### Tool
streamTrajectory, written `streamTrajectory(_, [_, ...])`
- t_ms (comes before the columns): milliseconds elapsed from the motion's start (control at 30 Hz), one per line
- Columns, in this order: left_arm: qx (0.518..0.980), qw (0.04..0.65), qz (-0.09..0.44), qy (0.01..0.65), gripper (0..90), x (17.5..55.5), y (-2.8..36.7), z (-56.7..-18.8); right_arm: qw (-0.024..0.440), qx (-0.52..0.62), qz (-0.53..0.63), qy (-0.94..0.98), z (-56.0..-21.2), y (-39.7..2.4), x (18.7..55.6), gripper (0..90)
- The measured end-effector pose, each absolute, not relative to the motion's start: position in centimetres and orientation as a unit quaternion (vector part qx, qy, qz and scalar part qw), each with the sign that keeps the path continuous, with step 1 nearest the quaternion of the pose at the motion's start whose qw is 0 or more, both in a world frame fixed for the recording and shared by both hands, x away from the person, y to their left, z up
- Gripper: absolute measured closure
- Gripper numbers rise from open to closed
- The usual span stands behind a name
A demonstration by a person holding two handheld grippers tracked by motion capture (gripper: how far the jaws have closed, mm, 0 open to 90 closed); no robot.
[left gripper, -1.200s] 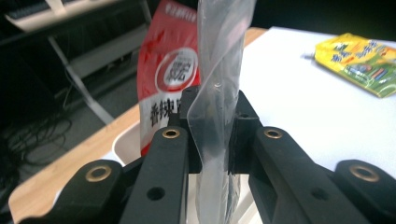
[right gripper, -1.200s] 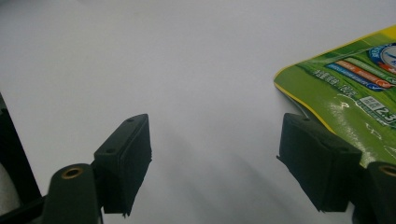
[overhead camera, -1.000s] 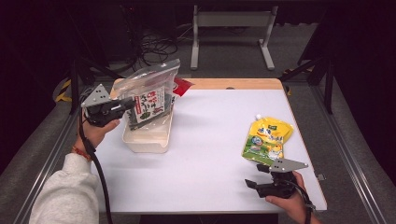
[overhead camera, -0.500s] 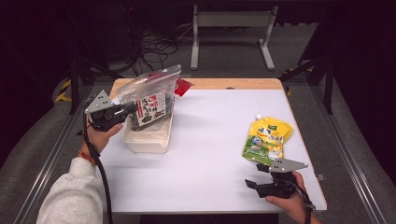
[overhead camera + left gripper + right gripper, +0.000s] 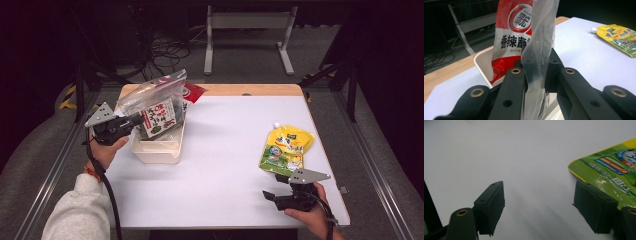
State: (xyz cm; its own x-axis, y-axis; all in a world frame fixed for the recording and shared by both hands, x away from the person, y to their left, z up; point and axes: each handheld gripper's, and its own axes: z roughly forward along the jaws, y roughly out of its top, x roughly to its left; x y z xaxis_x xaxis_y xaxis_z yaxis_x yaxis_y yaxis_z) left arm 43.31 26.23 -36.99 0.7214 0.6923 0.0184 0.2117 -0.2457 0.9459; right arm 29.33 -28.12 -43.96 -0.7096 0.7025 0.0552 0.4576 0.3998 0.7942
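My left gripper (image 5: 134,120) is shut on a clear plastic bag (image 5: 152,107) with a dark printed label, holding it above a white bin (image 5: 157,148) at the table's left. In the left gripper view the bag's clear film (image 5: 539,42) is pinched between the black jaws, and a red snack packet (image 5: 511,37) stands in the bin (image 5: 482,62) behind it. The red packet (image 5: 192,92) pokes out past the bag in the high view. A yellow-green spouted pouch (image 5: 286,149) lies flat at the right. My right gripper (image 5: 268,196) rests open near the front edge, just below the pouch (image 5: 609,167).
The white tabletop (image 5: 225,145) has a wooden strip (image 5: 240,90) along its far edge. Metal rails run down both sides of the table. A white stand (image 5: 247,30) and cables lie on the dark floor beyond.
My left gripper has drifted slightly with the clear bag, which now hangs a little lower and closer over the bin. The right gripper has stayed put.
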Motion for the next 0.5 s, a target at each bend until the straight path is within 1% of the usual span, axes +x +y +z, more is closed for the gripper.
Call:
streamTrajectory(233, [0.756,0.543,0.214,0.295,80.7,43.23,26.51,-37.37,0.149,0.350,0.421,0.824,-43.78,-28.21,29.23,24.7])
streamTrajectory(367, [0.756,0.543,0.216,0.295,80.5,43.07,26.43,-37.43,0.148,0.349,0.422,0.823,-43.77,-28.23,29.28,24.7])
streamTrajectory(500, [0.747,0.542,0.227,0.312,79.7,43.13,26.40,-37.50,0.148,0.351,0.422,0.823,-43.71,-28.32,29.26,26.2])
